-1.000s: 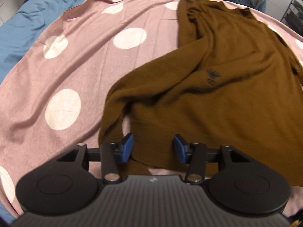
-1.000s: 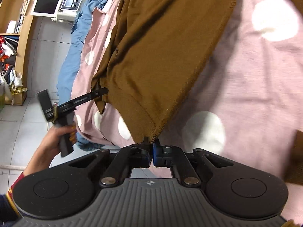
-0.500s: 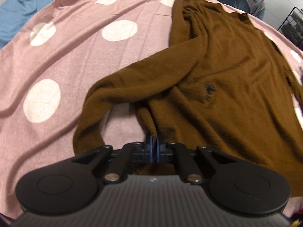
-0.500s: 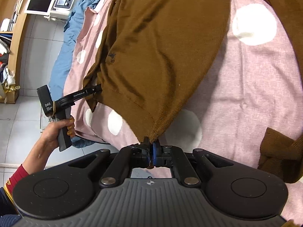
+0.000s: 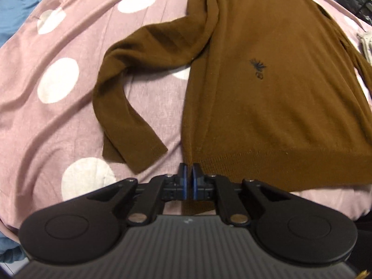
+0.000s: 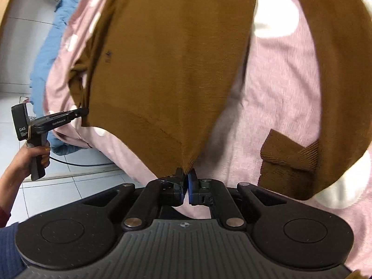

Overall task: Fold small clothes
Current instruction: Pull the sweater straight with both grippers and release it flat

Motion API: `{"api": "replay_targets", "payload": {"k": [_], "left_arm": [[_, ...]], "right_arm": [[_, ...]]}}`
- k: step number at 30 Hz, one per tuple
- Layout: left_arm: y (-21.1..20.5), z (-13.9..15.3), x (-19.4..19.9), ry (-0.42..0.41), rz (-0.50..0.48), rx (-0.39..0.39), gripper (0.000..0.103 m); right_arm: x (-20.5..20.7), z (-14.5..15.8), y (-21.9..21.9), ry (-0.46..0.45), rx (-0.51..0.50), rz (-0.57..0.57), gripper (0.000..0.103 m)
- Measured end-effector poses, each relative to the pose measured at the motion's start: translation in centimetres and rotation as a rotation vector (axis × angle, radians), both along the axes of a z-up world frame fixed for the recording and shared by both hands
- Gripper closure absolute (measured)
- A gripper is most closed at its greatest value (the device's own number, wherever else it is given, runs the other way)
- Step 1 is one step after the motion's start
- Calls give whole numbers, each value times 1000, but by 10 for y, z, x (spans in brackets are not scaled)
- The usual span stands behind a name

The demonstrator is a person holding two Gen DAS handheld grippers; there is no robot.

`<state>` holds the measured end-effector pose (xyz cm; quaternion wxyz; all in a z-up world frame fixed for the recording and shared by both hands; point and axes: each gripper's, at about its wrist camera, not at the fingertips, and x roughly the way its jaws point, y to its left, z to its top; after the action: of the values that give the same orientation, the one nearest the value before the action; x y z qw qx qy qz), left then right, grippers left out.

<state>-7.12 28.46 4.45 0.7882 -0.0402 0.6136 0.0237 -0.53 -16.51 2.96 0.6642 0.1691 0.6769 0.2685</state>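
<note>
Sweater (image 5: 267,88) now lies flattened; left gripper (image 5: 188,172) has clamped the hem corner at six o'clock, while right gripper (image 6: 186,174), jaws just easing apart, pinches the opposite corner; sleeve folding looks next.

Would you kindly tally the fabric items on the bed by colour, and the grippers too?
Brown sweater: 1
Pink dotted sheet: 1
Blue bedding: 1
Grippers: 2, left gripper and right gripper, each at a hem corner
Total: 5
</note>
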Motion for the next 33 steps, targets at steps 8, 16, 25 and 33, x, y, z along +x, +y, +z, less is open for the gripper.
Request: {"api": "replay_targets", "payload": {"k": [8,16,25,33], "left_arm": [[1,25,8,39,-47,135,47],[-25,66,25,-93,24,12,28],[-136,62,40,-99,-139,-105,24],[-167,62,34,-90,-207,-132,22]], "right_arm": [[-20,24,-33,-124,-71,-59,47],[-46,63,-103,-289,-204,-186,44],[-36,3,-88,-183,-281,-263,62],[-23,50,-125,-148,77,-308,97]]}}
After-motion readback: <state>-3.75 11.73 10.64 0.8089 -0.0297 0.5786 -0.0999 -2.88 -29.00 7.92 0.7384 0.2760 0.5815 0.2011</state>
